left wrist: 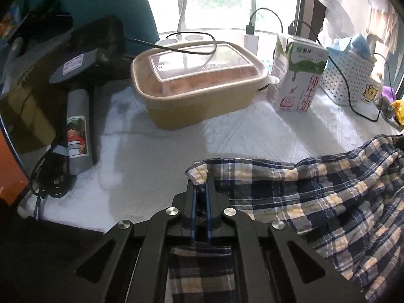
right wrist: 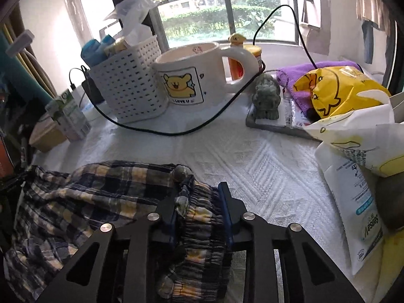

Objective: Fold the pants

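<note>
The pants [left wrist: 315,192] are a soft plaid in navy, cream and yellow, lying rumpled on the white quilted cloth [left wrist: 156,151] that covers the table. They run across its near edge. From the left wrist view one hemmed corner peaks up off the cloth, with a yellow-stitched hem showing at its tip. From the right wrist view the gathered elastic waistband [right wrist: 202,217] bunches in tight puckers, with a knotted drawstring (or something very like one) sitting just above it.

The left gripper [left wrist: 201,189] has its fingers together, pinched on that hemmed corner, with only thin fabric between the blue pads. The right gripper [right wrist: 199,197] is clamped on the waistband, its fingers standing a little apart with the thick bunch filling the gap between them.

Much of the pants is cut off: the fabric runs out of the left wrist view at the right and bottom, and under the gripper's black frame, so I cannot tell how the legs lie. The dark left edge of the right wrist view is hard to read. Behind, a lidded box [left wrist: 199,80], a milk carton [left wrist: 298,75], a white basket [right wrist: 128,85] and a mug [right wrist: 194,75] stand well apart from the pants.
</note>
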{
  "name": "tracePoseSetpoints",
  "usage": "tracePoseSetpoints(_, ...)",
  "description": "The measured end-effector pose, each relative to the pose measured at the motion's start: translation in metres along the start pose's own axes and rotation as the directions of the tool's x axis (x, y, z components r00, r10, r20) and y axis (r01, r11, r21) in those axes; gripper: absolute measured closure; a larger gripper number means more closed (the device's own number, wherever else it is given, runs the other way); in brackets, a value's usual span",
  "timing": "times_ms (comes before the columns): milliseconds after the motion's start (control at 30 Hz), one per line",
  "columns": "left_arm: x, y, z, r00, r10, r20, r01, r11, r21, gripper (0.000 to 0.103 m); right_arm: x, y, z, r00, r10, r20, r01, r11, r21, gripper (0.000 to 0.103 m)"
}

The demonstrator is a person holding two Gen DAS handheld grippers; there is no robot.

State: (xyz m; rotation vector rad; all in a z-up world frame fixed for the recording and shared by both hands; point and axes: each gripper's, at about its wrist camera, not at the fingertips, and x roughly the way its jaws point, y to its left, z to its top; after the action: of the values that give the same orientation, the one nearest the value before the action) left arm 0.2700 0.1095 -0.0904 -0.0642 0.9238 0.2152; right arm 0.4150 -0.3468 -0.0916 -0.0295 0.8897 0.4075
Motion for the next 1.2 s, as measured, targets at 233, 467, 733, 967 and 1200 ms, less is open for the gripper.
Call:
tracePoseSetpoints(233, -0.035, 0.017, 0.026, 0.991, -0.073, 0.114, 0.07, 0.997, 0.037, 0.099, -0.022, 0.016, 0.009, 0.993, -0.078, 0.09, 0.082, 0.996, -0.042, 0.076)
tracePoseSetpoints(467, -0.033, 0.013, 0.058, 0.97, -0.14, 0.197, 0.122, 0.988, 0.1, 0.099, -0.024, 0.021, 0.041, 0.967, -0.223, 0.122, 0.232, 0.971, -0.06, 0.076)
tracePoseSetpoints(733, -0.016, -0.004, 0.065, 0.954, -0.174, 0.245, 0.133, 0.976, 0.174, 0.098, -0.003, 0.017, 0.053, 0.937, -0.34, 0.078, 0.343, 0.939, -0.021, 0.076)
tracePoseSetpoints(967, -0.007, -0.001, 0.083, 0.949, -0.216, 0.23, 0.183, 0.971, 0.157, 0.04, -0.014, 0.019, 0.043, 0.923, -0.377, 0.077, 0.378, 0.926, -0.001, 0.029)
tracePoseSetpoints(1200, -0.05, 0.017, 0.058, 0.929, -0.253, 0.271, 0.228, 0.966, 0.122, 0.022, -0.08, 0.026, -0.001, 0.93, -0.342, 0.131, 0.345, 0.938, 0.0, 0.01)
